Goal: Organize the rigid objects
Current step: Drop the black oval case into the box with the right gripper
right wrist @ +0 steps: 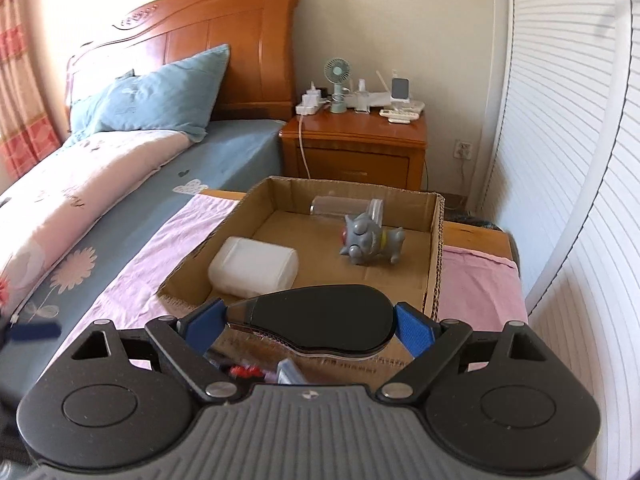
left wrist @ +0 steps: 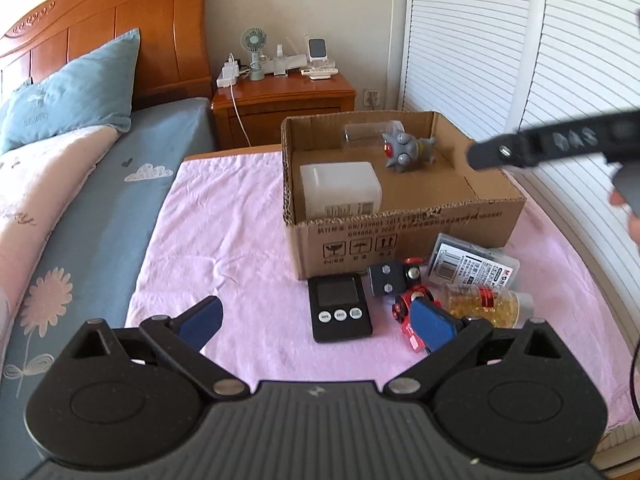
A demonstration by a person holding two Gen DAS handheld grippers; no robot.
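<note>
An open cardboard box on a pink cloth holds a white plastic container, a grey toy figure and a clear jar. In front of the box lie a black timer, a grey block, a red toy car, a packet and a bottle of yellow capsules. My left gripper is open above the timer. My right gripper is shut on a black mouse-like object, held above the box's near edge; it shows in the left wrist view.
A bed with a blue pillow lies to the left. A wooden nightstand with a fan and chargers stands behind the box. White louvred doors are on the right. The pink cloth covers a low table.
</note>
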